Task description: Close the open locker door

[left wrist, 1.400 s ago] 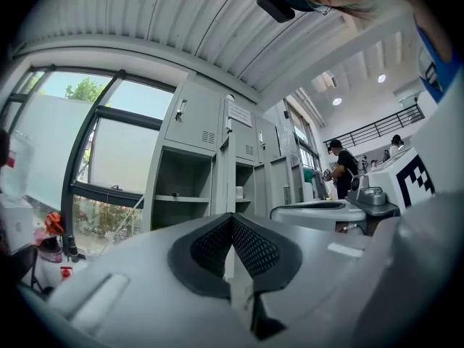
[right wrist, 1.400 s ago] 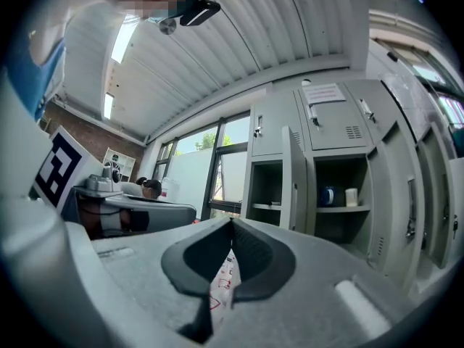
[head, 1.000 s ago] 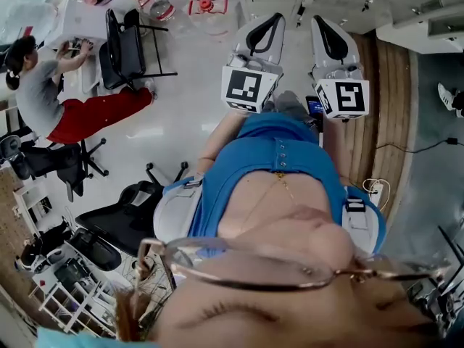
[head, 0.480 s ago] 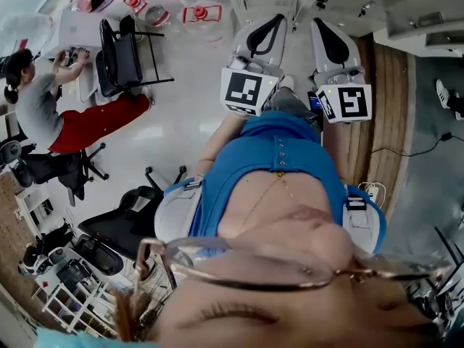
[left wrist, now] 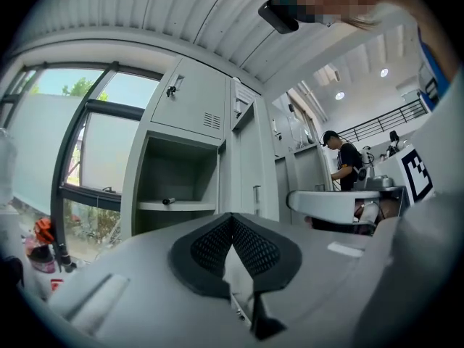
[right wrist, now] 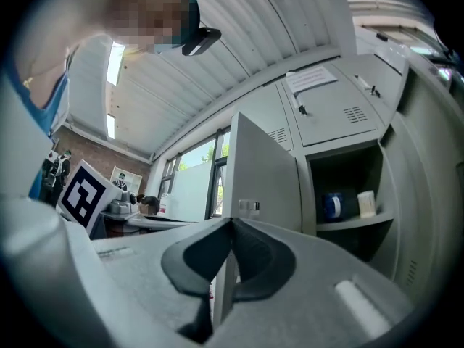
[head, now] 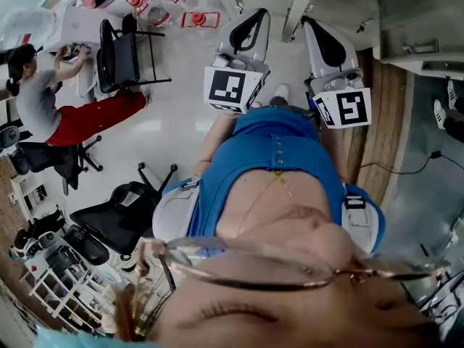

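Pushing is all this needs, but nothing touches the door point(right wrist: 264, 180). It stands swung out just left of its open locker point(right wrist: 348, 187), ahead of the right gripper point(right wrist: 230, 223). That one and the left gripper point(left wrist: 232, 220) both have jaws together, holding nothing. Likely trouble: the 2 narrow tips, meeting the door near its free edge, could skid off the smooth face or nudge it wider. A hard shove could bounce it back open.

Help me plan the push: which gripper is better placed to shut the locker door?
Probably the right gripper: beyond its shut jaws the door stands broad face on. The left gripper sees it nearly edge-on.
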Available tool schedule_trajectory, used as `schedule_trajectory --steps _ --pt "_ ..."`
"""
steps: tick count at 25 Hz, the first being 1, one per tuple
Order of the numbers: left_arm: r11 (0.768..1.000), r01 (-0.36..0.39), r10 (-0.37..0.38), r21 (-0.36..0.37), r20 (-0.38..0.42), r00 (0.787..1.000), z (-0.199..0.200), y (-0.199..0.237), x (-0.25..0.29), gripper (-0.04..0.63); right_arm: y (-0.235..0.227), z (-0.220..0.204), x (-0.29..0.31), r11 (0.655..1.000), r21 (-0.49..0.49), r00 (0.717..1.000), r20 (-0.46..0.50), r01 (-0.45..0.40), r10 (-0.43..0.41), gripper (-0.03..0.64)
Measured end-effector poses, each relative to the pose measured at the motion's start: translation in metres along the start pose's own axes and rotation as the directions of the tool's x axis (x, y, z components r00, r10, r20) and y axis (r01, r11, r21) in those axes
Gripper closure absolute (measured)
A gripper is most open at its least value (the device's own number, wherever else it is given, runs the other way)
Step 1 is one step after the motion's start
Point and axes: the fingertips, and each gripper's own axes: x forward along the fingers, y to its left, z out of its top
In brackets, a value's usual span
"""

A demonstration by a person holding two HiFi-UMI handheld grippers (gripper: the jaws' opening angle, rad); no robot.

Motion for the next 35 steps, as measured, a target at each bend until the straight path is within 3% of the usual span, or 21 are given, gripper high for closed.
schedule_trajectory --steps 13,18,24,35 --pt "0.989 -0.15 0.15 -0.007 -0.028 0.988 -0.019 0.023 0.013 0.594 -0.007 -0.009 0.018 0.969 0.005 0.969 -0.008 -0.248 0.248 0.614" --pt "0.986 -0.164 0.164 -0.013 -0.015 0.986 -0.013 0.038 0.015 0.594 0.004 -0.008 0.03 0.957 0.016 0.957 -0.028 -0.288 0.288 0.612" --pt "0.989 -0.148 0.148 0.002 -0.01 0.989 -0.005 0.062 0.02 0.594 0.011 -0.009 0.046 0.947 0.018 0.947 -0.025 -0.32 0.32 0.563" --pt "0.99 -0.142 0.142 0.002 -0.014 0.99 -0.001 0.115 0.019 0.594 0.032 -0.015 0.095 0.932 0.051 0.933 -0.008 -0.36 0.361 0.565"
